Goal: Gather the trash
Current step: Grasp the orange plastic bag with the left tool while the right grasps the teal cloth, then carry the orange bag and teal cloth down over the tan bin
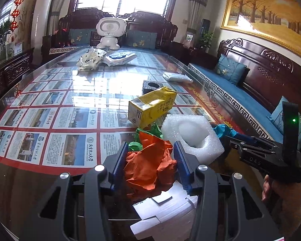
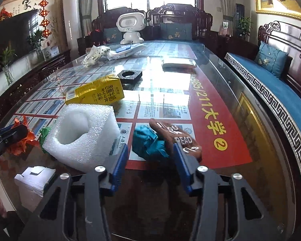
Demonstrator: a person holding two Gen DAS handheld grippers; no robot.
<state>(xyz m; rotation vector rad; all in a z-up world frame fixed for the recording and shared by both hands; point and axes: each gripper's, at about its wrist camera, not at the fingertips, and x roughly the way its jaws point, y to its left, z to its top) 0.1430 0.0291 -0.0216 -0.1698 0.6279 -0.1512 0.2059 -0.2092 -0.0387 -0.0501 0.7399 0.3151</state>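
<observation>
Left gripper (image 1: 150, 160) clamps orange paper (image 1: 148, 166) — right gripper (image 2: 151, 158) around teal wad (image 2: 148, 142).

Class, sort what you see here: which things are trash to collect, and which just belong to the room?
Trash: orange crumpled paper, green paper, white foam block, yellow carton, teal paper, brown wrapper.
Just there: toy robot, blue cushion, framed painting.

Glossy glass tabletop (image 2: 220, 84); crumpled matt orange paper (image 1: 150, 166); rough white foam block (image 2: 84, 132); smooth yellow printed carton (image 1: 152, 106); carved polished wood sofa (image 1: 271, 70).
</observation>
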